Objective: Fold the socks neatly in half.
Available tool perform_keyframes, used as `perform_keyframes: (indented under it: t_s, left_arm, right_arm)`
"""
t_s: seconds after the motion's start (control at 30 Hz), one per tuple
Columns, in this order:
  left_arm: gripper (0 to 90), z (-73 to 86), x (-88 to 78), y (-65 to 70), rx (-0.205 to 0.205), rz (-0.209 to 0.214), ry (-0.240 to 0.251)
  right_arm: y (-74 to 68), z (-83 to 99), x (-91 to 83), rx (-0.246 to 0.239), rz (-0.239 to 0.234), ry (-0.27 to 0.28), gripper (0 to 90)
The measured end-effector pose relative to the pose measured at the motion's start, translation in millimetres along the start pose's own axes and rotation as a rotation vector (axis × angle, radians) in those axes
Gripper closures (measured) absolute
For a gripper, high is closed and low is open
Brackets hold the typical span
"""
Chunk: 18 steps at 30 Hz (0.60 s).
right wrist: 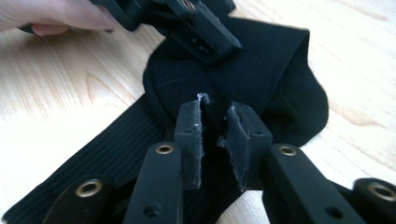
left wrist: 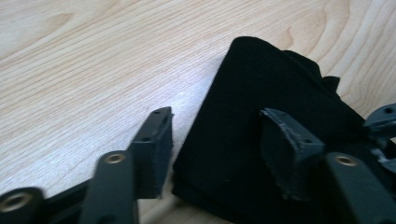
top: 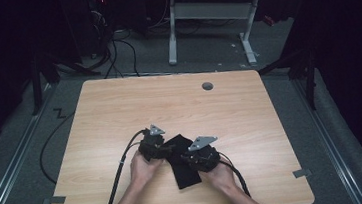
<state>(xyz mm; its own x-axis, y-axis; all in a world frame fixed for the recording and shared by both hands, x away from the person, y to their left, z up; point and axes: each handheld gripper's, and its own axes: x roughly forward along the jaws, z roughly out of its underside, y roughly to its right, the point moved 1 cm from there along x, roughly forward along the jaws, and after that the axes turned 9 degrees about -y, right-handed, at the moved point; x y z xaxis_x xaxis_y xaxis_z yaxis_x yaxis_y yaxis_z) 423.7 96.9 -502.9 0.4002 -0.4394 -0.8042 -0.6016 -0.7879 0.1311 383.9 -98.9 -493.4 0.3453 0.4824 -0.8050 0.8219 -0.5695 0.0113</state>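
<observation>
A dim lab or recording room: a pale wooden table (top: 119, 108) with a cable port (top: 207, 86) stands on grey carpet (top: 204, 49), framed by metal floor rails (top: 9, 168). Cables (top: 113, 48) tangle beyond its far edge, beside a white-legged desk (top: 210, 13).

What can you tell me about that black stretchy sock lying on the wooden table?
The black ribbed knit sock looks soft and stretchy, with fine lines running along it. It lies flat on the light wooden table, near the person's edge, partly folded over itself so one end doubles back. The right gripper pinches a fold of it between nearly closed pads. The left gripper stands open astride one edge, one pad over the fabric, the other over bare wood. Both hands sit close beside it.
</observation>
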Motion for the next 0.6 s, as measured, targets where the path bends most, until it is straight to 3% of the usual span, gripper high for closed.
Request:
perform_keyframes:
  t_s: [0.1, 0.23, 0.37, 0.6]
  left_arm:
    - [55.7, -1.0, 0.7, -1.2, -0.002, 0.014, 0.004]
    - [65.9, -1.2, 0.3, -3.6, -0.01, 0.032, 0.004]
    - [76.5, -2.0, -0.4, -4.0, 0.004, 0.04, 0.016]
    - [80.5, -8.9, -11.1, -3.7, 0.029, 0.043, 0.068]
  right_arm:
    - [-5.7, -0.4, -12.2, -0.003, -0.011, 0.042, 72.9]
    - [-12.6, 1.1, -16.7, -0.022, -0.016, 0.047, 73.7]
    - [-17.0, 3.3, -10.4, -0.033, -0.027, 0.018, 74.7]
    - [-18.9, 4.6, 4.0, -0.045, -0.029, -0.017, 75.6]
